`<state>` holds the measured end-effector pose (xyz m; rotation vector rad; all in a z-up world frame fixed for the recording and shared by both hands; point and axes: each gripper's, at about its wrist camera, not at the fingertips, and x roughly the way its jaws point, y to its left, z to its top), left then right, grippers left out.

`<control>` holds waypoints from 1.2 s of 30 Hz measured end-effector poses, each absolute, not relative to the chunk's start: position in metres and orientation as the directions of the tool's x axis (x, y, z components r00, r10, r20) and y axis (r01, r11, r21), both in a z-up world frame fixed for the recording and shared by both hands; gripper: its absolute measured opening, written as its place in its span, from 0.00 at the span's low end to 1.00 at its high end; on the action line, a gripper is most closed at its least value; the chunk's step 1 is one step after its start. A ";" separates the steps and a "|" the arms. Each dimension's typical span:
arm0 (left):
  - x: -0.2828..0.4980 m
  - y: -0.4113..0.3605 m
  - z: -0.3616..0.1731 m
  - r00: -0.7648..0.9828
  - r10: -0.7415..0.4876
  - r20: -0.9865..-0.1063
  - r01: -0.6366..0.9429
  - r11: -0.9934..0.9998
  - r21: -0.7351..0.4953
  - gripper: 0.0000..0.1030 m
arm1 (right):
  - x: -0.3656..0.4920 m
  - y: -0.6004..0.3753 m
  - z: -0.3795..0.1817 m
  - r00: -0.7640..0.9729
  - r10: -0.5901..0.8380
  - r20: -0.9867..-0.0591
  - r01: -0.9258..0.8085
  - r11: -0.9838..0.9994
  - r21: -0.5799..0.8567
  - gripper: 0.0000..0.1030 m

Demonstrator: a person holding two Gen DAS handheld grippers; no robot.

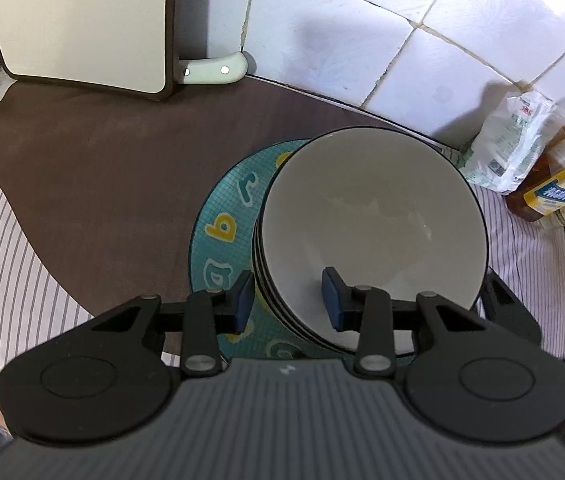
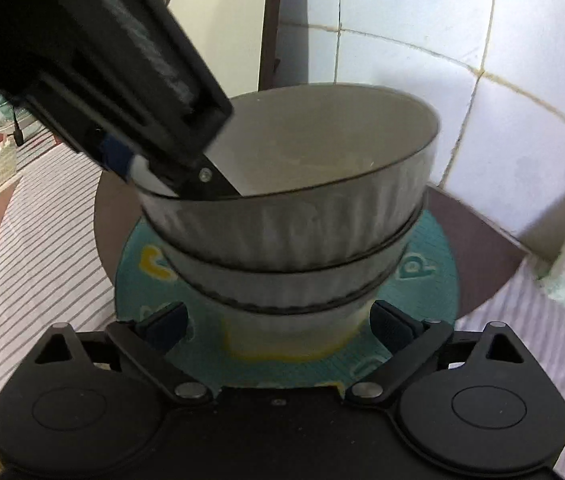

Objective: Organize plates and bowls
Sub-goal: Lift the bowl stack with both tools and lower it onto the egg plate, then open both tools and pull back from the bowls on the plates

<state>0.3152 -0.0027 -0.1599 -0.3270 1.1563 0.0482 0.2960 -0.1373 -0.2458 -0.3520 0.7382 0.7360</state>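
Left hand-held gripper clamps top bowl's rim; right hand-held gripper gapes beside the stack on a teal plate, bottle close by.

Round teal plate with a grid pattern: cartoon lowercase letters, a white "r", a yellow "b" and a white "a" readable in the left wrist view. Amber bottle with yellow label: large "6" readable, remaining print too small. White plastic bag: red and green print, illegible.

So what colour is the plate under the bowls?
Teal with yellow and white letters, seen best in the left wrist view: plate, bowls.
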 end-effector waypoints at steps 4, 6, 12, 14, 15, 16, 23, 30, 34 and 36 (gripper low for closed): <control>0.311 -0.004 -0.153 0.416 -0.091 -0.905 -0.238 0.950 -0.205 0.34 | 0.282 -0.148 -0.237 0.516 0.481 -0.708 -0.710 0.703 -0.039 0.97; 0.304 -0.006 -0.146 0.429 -0.084 -0.899 -0.230 0.953 -0.199 0.36 | 0.275 -0.151 -0.232 0.523 0.467 -0.713 -0.698 0.715 -0.044 0.97; 0.278 -0.004 -0.116 0.484 -0.094 -0.870 -0.188 0.960 -0.208 0.40 | 0.246 -0.163 -0.216 0.573 0.454 -0.683 -0.648 0.760 -0.039 0.97; 0.268 -0.004 -0.105 0.495 -0.100 -0.863 -0.170 0.963 -0.209 0.40 | 0.236 -0.167 -0.210 0.599 0.433 -0.673 -0.617 0.786 -0.043 0.97; 0.262 -0.004 -0.099 0.502 -0.099 -0.859 -0.153 0.968 -0.201 0.41 | 0.230 -0.173 -0.209 0.607 0.422 -0.673 -0.600 0.799 -0.040 0.97; 0.256 -0.005 -0.093 0.513 -0.100 -0.853 -0.132 0.972 -0.193 0.41 | 0.226 -0.174 -0.207 0.613 0.406 -0.678 -0.578 0.815 -0.035 0.97; 0.210 -0.003 -0.062 0.552 -0.136 -0.823 -0.036 0.982 -0.187 0.45 | 0.190 -0.196 -0.184 0.687 0.292 -0.665 -0.373 0.927 0.022 0.97; 0.159 -0.001 -0.032 0.573 -0.143 -0.807 0.034 0.988 -0.150 0.52 | 0.155 -0.208 -0.153 0.755 0.164 -0.634 -0.201 0.980 0.014 0.97; 0.136 0.000 -0.020 0.580 -0.130 -0.804 0.059 0.991 -0.117 0.58 | 0.133 -0.205 -0.132 0.771 0.071 -0.632 -0.158 0.984 -0.082 0.97; 0.126 0.000 -0.012 0.585 -0.119 -0.802 0.062 0.993 -0.101 0.63 | 0.124 -0.203 -0.124 0.769 0.023 -0.639 -0.128 0.985 -0.119 0.97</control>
